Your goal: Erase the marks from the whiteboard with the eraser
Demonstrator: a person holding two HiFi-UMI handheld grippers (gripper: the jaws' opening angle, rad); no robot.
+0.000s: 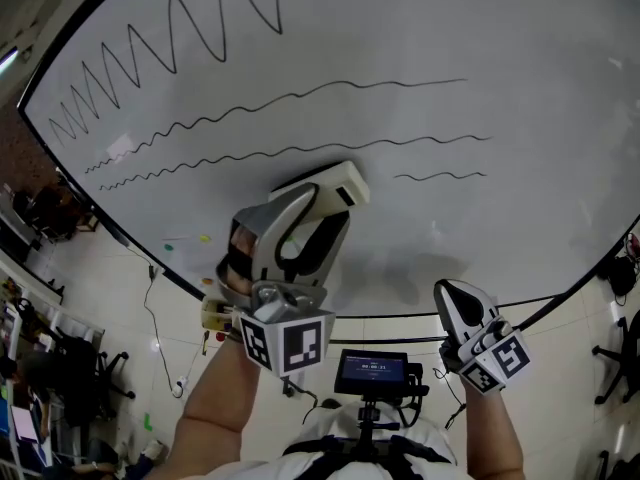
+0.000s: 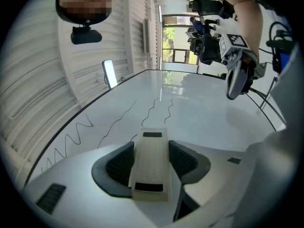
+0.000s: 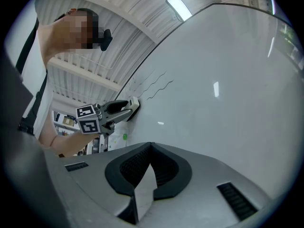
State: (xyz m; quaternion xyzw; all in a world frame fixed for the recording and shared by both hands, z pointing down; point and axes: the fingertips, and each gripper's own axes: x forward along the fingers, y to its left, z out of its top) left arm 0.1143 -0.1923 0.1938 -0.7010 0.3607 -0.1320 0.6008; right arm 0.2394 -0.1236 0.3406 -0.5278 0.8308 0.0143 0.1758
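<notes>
Now the left claw (image 1: 318, 218) pinches the eraser (image 1: 330, 181) at the whiteboard (image 1: 450, 48), its length pointing toward the wavy lines (image 1: 300, 150) just above. The right claw (image 1: 455, 303), pressed together and empty, hangs farther off near the bottom edge.

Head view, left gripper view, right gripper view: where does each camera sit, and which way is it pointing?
Head view: on the person's head, facing the white whiteboard with black wavy marks; forearms, left tool, right tool show.
Left gripper view: on the left tool, along jaws shut on the cream block eraser, across the board.
Right gripper view: on the right tool, along its shut jaws, over the board.
Shared: each gripper view shows the other tool.
</notes>
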